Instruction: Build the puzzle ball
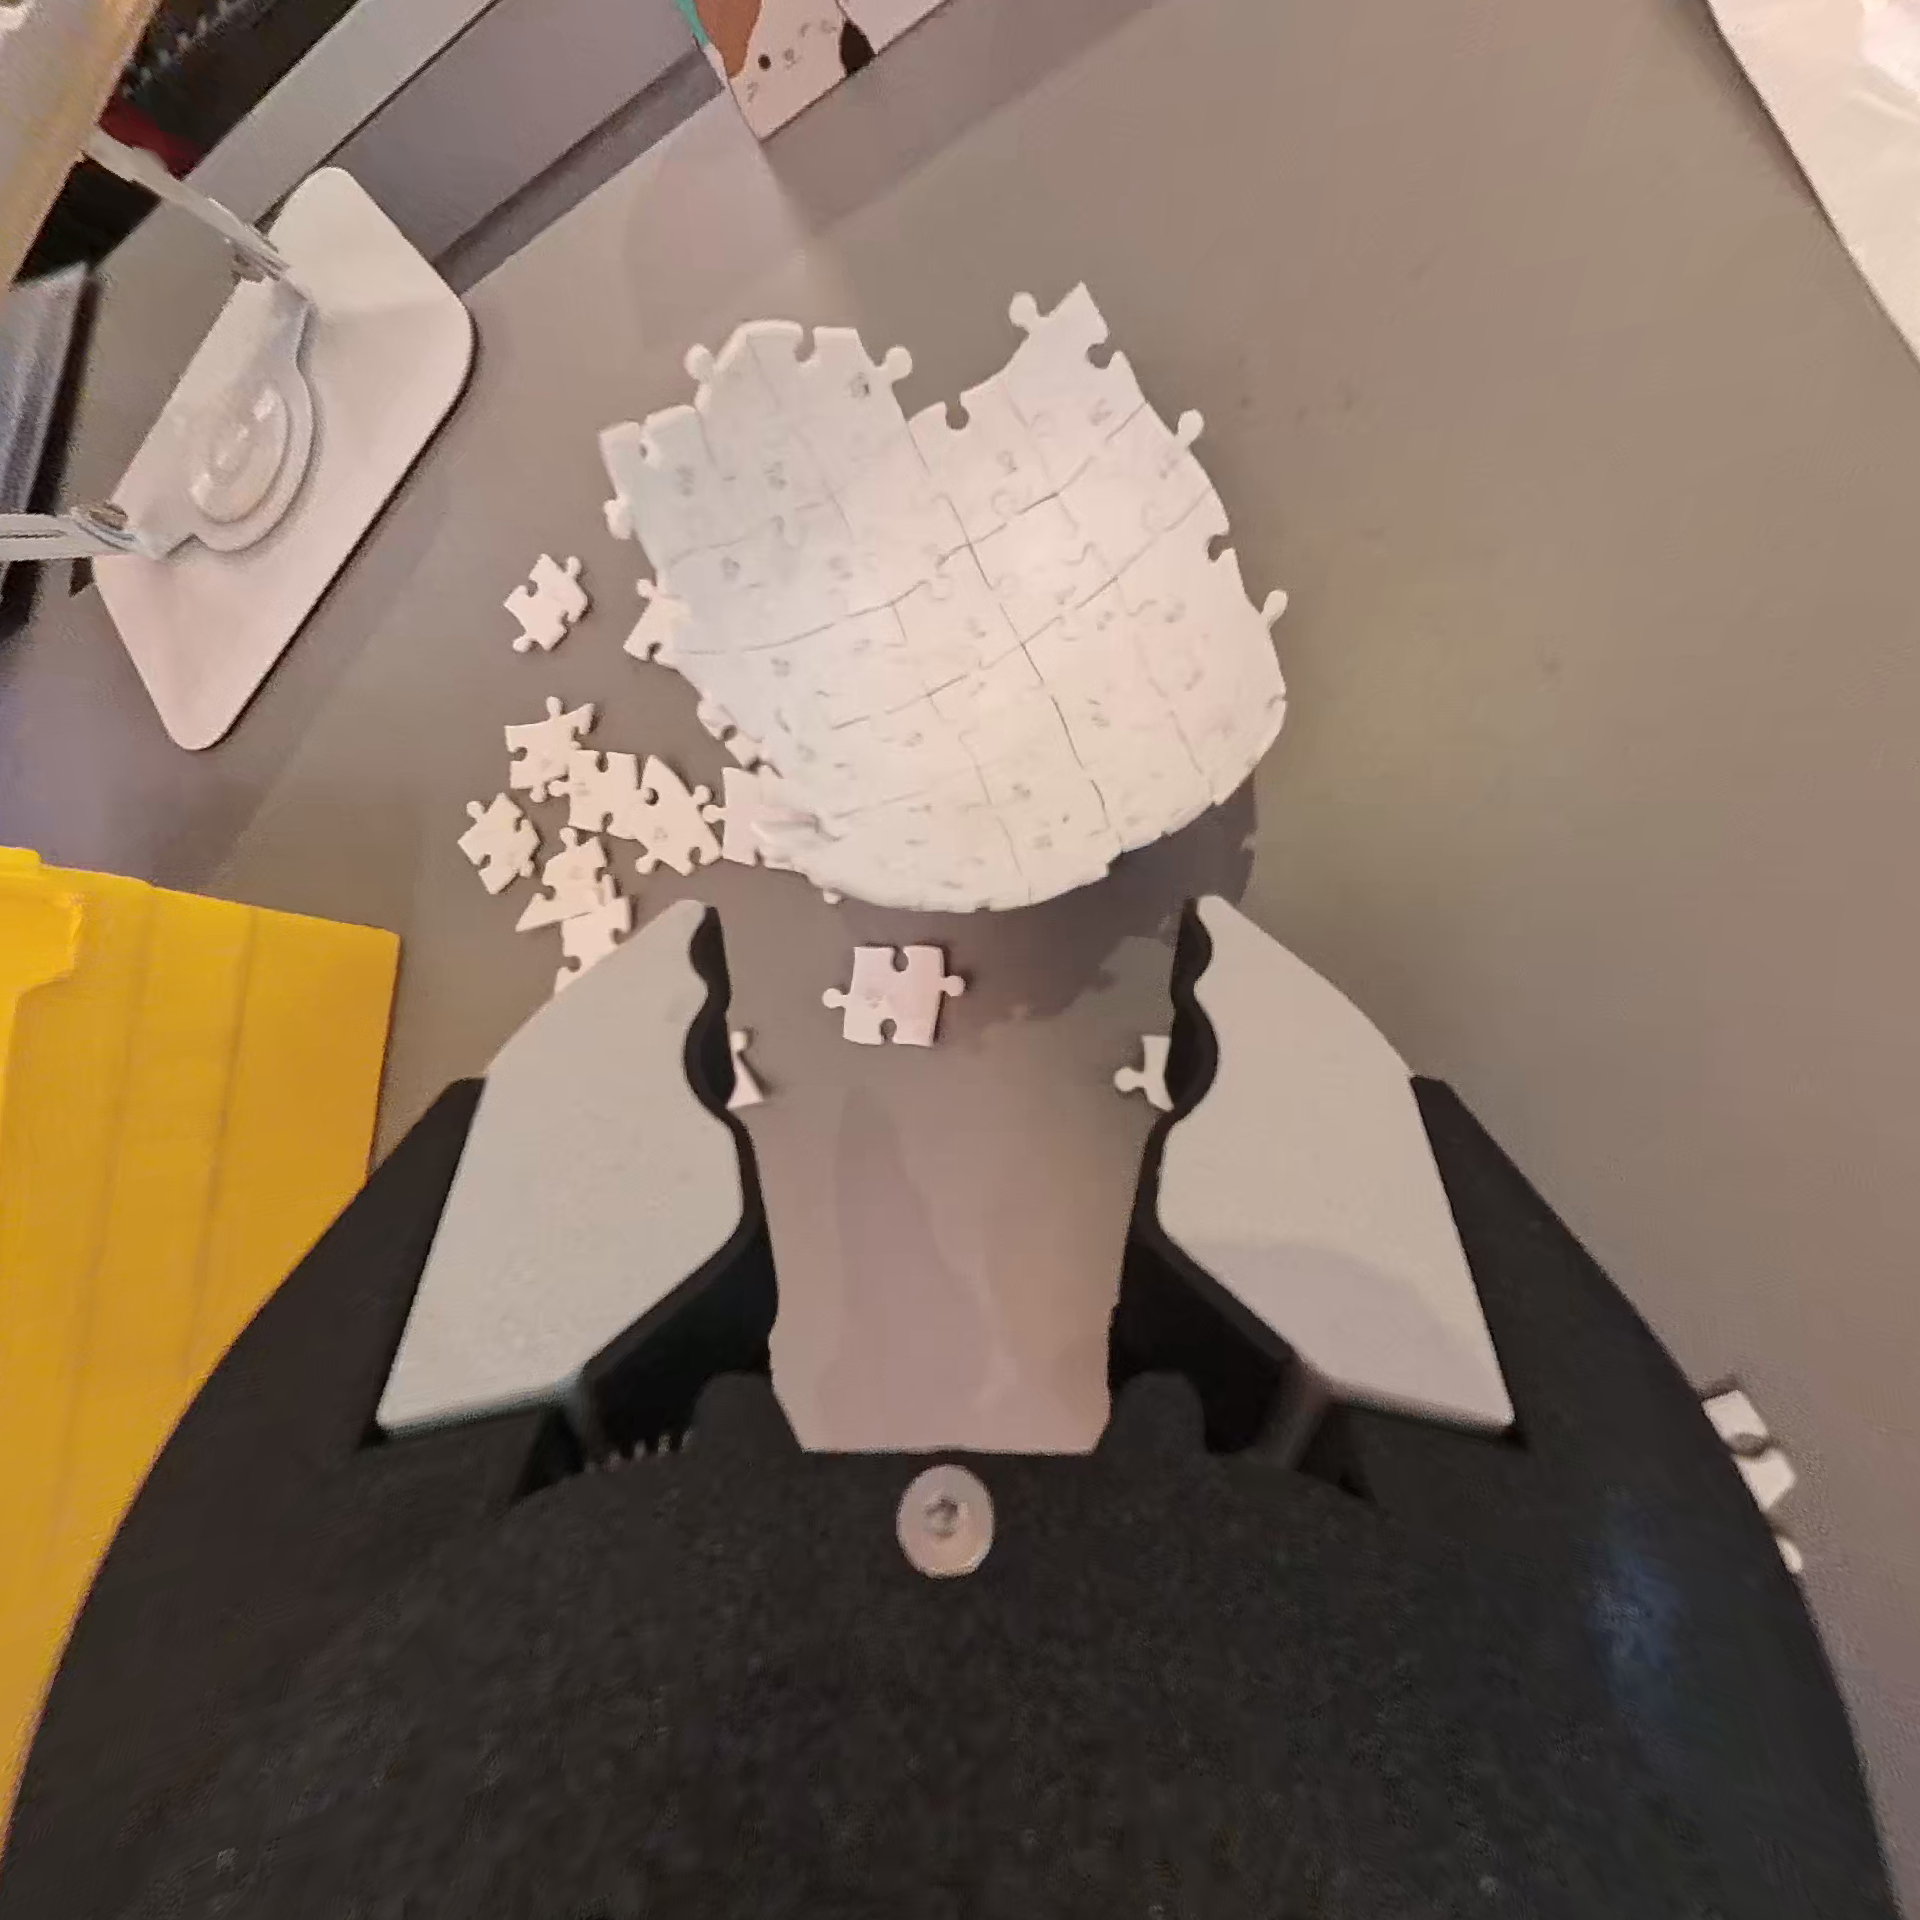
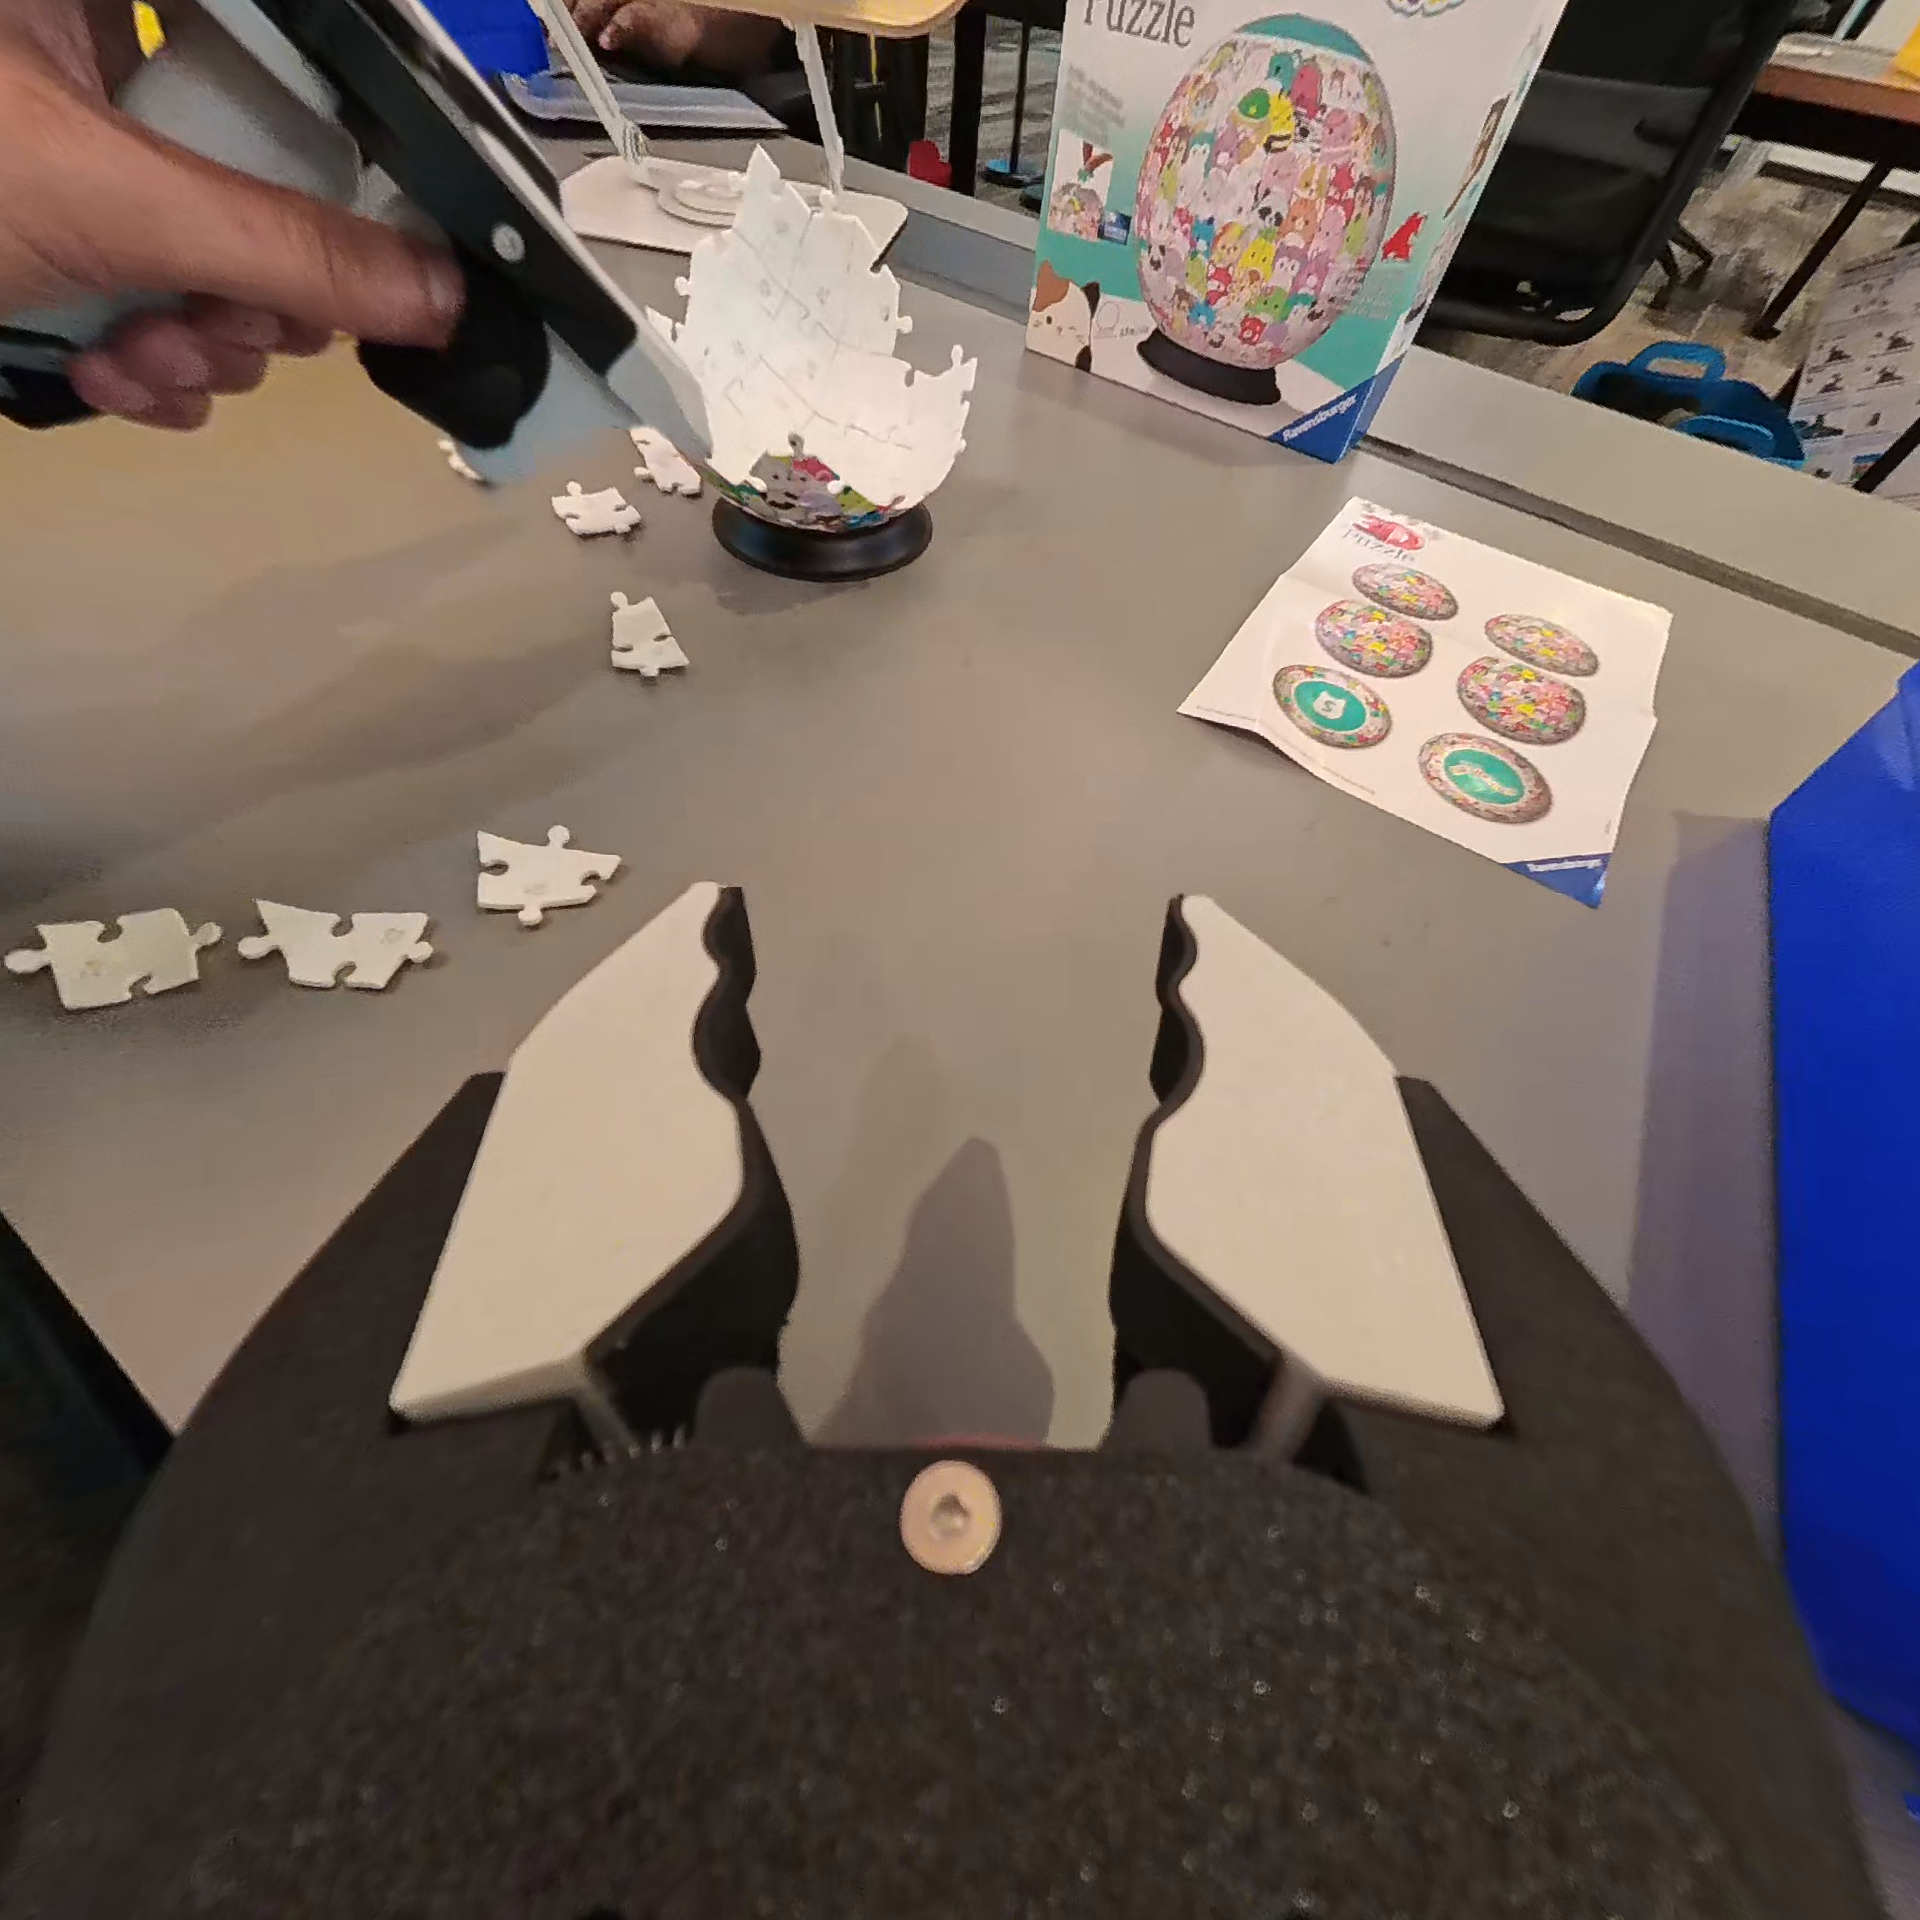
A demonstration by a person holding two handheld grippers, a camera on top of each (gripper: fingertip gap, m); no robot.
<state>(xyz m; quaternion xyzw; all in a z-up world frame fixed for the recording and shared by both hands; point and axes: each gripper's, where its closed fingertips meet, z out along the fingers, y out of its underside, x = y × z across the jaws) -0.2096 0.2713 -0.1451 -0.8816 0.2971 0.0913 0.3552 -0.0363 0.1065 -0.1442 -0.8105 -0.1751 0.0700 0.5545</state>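
The part-built puzzle ball (image 1: 956, 644) is an open white shell with a jagged rim; in the right wrist view it (image 2: 821, 343) sits on a black ring stand (image 2: 821, 540). My left gripper (image 1: 945, 925) is open and empty, hovering just in front of the shell over a loose white piece (image 1: 896, 994). More loose pieces (image 1: 582, 821) lie to the shell's left. My right gripper (image 2: 951, 904) is open and empty above the grey table (image 2: 935, 748), well short of the shell. Three loose pieces (image 2: 332, 945) lie to its left. The left gripper (image 2: 665, 405) shows beside the shell, held by a hand (image 2: 187, 249).
The puzzle box (image 2: 1278, 208) stands at the back right. An instruction sheet (image 2: 1444, 696) lies on the right. A blue bin (image 2: 1849, 1143) is at the right edge, a yellow bin (image 1: 156, 1195) at the left. A white stand base (image 1: 291, 447) sits behind the pieces. My left gripper is the nearer one to the loose white piece (image 1: 896, 994): about 8 cm, against 30 cm. It is also in sight in the right wrist view (image 2: 597, 510).
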